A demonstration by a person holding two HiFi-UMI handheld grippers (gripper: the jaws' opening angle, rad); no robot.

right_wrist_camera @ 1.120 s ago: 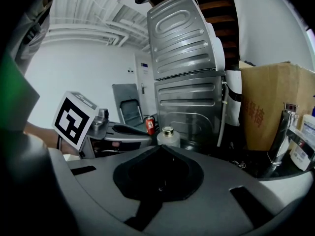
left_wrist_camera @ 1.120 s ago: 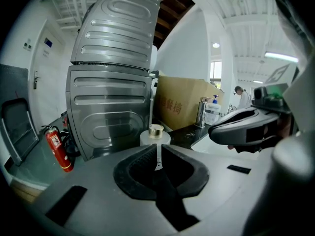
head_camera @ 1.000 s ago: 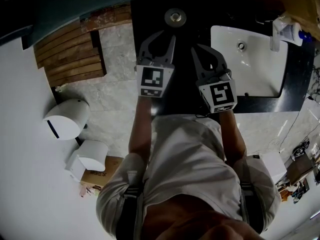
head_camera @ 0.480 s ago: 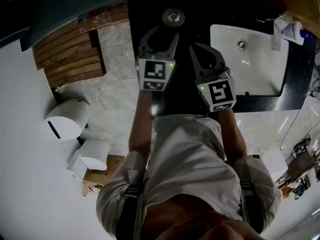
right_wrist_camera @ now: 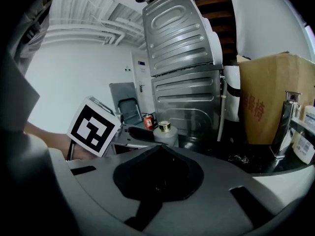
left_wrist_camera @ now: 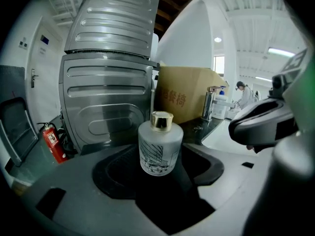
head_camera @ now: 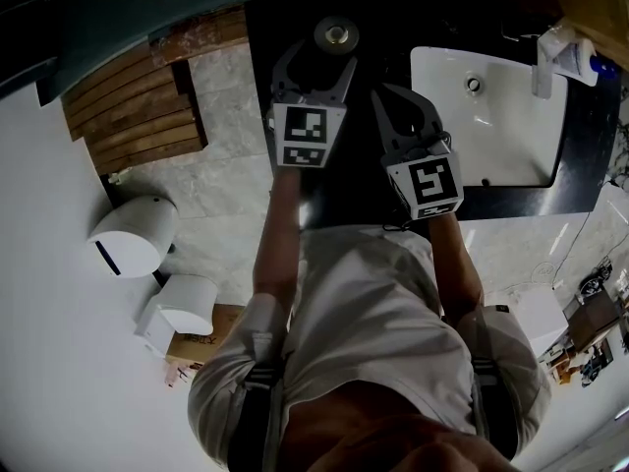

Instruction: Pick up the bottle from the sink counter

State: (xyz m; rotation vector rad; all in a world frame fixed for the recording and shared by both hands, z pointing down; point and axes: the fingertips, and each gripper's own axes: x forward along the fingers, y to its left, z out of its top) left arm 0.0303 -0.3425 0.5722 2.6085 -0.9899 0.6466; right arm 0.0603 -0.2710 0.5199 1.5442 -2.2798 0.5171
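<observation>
Bottle [left_wrist_camera: 160, 144], frosted glass with a gold cap, stands near the left end of the sink counter [head_camera: 339, 190], at the mouth of my left gripper [head_camera: 316, 62]. Its jaws are spread and have just been opening, pads not touching. Right gripper [head_camera: 396, 104] is pressed together, empty. Risk, as I judge it: closing off-centre could tip the smooth round glass or squirt it out.

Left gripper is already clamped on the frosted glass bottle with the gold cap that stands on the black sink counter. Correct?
Not clamped. The left gripper view shows the left gripper with its jaws apart, having just been opening. The frosted glass bottle with the gold cap stands between them, untouched. It does stand on the black sink counter.
</observation>
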